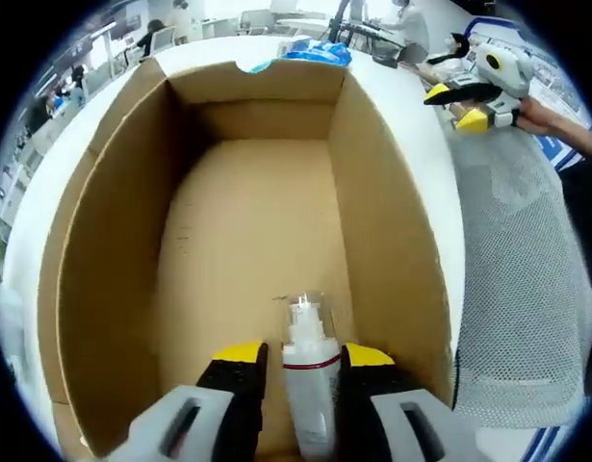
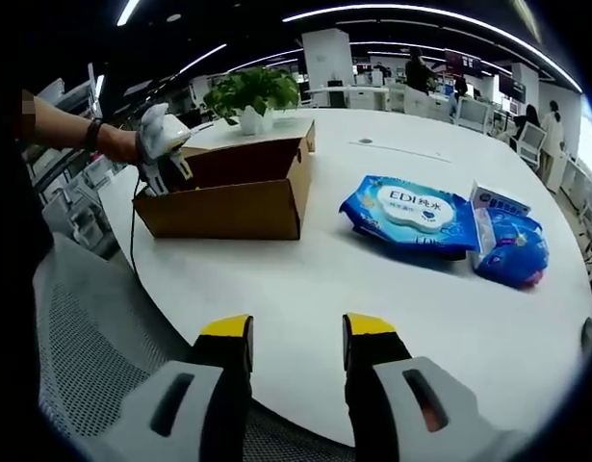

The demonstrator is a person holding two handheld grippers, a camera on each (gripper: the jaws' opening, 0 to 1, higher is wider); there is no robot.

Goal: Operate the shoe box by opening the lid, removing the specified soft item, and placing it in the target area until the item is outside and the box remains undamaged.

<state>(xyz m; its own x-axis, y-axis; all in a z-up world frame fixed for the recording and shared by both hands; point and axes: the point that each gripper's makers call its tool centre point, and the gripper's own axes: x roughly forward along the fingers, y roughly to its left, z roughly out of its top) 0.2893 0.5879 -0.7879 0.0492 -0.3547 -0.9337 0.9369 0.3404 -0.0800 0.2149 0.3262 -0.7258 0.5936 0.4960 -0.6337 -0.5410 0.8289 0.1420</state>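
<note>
You're in a big open-plan office. Your bench [image 2: 392, 289] is white, w/ a curved edge, glossy enough to catch the ceiling light. Overhead: dark ceiling w/ long bright strip lights [image 2: 411, 13] running across, some curved. A white square pillar [image 2: 326, 56] stands in the middle distance. Behind it, rows of desks, chairs [image 2: 529, 142] and monitors; a few people [image 2: 552, 123] sit or stand far off, too small to tell more. A leafy green potted plant [image 2: 249, 94] sits at the bench's far side. Close to you, a grey mesh chair back [image 1: 522, 289] beside the bench edge. More desks and office chairs [image 1: 163, 38] show in the left gripper view, far bg.
</note>
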